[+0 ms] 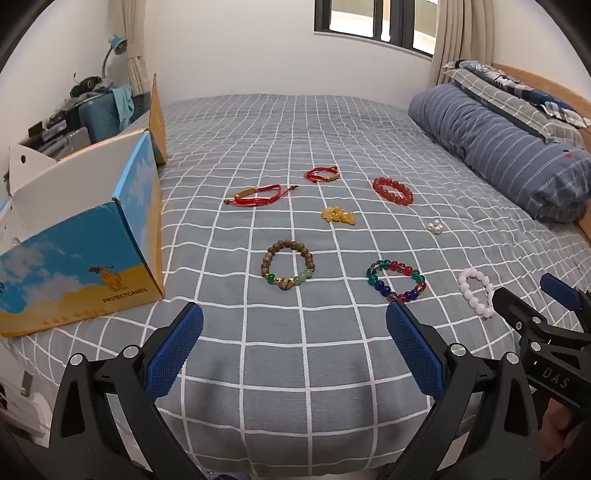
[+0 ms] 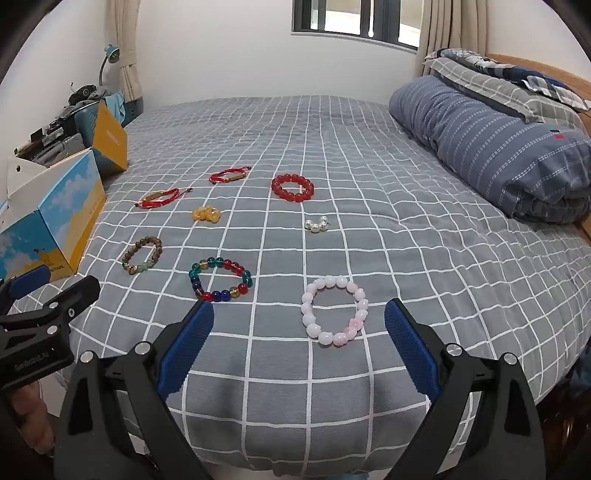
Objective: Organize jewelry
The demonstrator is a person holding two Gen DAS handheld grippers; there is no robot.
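Observation:
Several bracelets lie spread on a grey checked bed (image 1: 295,369). A brown wooden bead bracelet (image 1: 289,266) and a multicoloured glass bead bracelet (image 1: 396,280) lie just beyond my left gripper (image 1: 294,350), which is open and empty. A pale pink bead bracelet (image 2: 334,310) lies just ahead of my right gripper (image 2: 299,347), also open and empty. Farther off are two red cord bracelets (image 1: 258,195) (image 1: 322,173), a red bead bracelet (image 2: 292,187), a yellow bead cluster (image 2: 206,214) and small pearl pieces (image 2: 317,225). An open blue and yellow cardboard box (image 1: 81,266) stands at the left.
A rolled blue striped duvet (image 2: 491,144) and pillows (image 2: 498,81) lie along the right by a wooden headboard (image 2: 554,74). A cluttered desk (image 1: 74,110) with a lamp (image 1: 118,46) is behind the box. A window (image 1: 373,22) sits in the far wall. The bed's near edge is right under both grippers.

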